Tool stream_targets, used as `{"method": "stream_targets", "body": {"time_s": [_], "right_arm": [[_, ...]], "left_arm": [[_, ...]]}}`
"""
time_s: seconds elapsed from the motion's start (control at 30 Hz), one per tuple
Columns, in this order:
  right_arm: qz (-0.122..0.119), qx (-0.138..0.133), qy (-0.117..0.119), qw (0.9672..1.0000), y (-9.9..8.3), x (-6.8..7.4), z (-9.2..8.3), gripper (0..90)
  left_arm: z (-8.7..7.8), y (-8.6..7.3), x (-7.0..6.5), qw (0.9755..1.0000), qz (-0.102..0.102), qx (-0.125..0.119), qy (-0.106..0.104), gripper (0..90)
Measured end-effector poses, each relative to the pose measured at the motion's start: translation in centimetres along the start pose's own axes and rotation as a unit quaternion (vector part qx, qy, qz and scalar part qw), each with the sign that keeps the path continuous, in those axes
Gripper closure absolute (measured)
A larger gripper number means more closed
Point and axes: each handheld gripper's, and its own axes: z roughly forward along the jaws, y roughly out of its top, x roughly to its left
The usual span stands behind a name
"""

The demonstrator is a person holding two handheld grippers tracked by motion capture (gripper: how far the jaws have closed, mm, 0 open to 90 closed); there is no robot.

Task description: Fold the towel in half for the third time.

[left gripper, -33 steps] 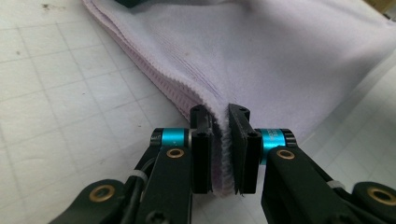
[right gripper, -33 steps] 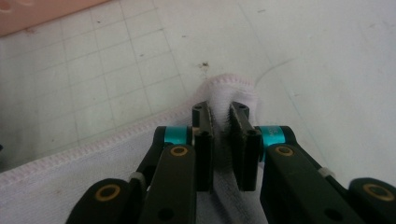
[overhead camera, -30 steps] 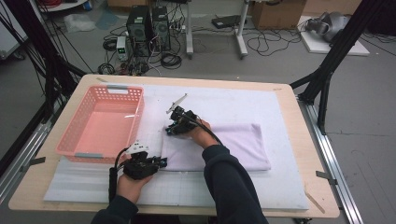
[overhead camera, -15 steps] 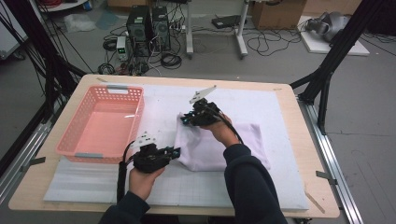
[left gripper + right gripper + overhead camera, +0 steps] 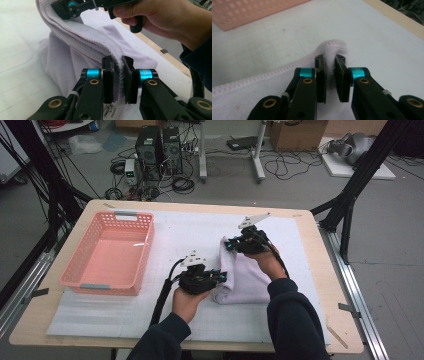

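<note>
On white mat (image 5: 150, 320), right of pink basket (image 5: 107, 252): lavender towel (image 5: 247, 282), left edge lifted and carried rightward over itself since a second ago, then flat and wider. Left gripper (image 5: 220, 276) and right gripper (image 5: 231, 245) each clamped on towel hem. Fold judged about halfway; next, lay edge down.

Lab: floor computers (image 5: 159, 145), tangled cables (image 5: 280, 165)
</note>
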Motion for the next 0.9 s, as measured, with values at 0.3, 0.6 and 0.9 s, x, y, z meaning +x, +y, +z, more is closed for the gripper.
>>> {"method": "stream_targets", "body": {"time_s": [0.3, 0.6, 0.9], "right_arm": [[0.024, -0.007, -0.036, 0.999, -3.0, -2.4, -3.0, 80.8], [0.046, -0.006, -0.065, 0.9968, -5.6, -3.6, -4.7, 80.8], [0.076, -0.017, -0.084, 0.9934, -8.3, -4.1, -5.8, 77.5]], "left_arm": [[5.1, 0.6, -2.4, 0.9998, 0.015, 0.003, -0.013, 79.8], [8.2, 0.1, -3.5, 0.9995, 0.024, 0.011, -0.019, 71.4], [4.7, -0.2, -1.9, 0.9975, 0.061, -0.036, 0.001, 33.2]]}}
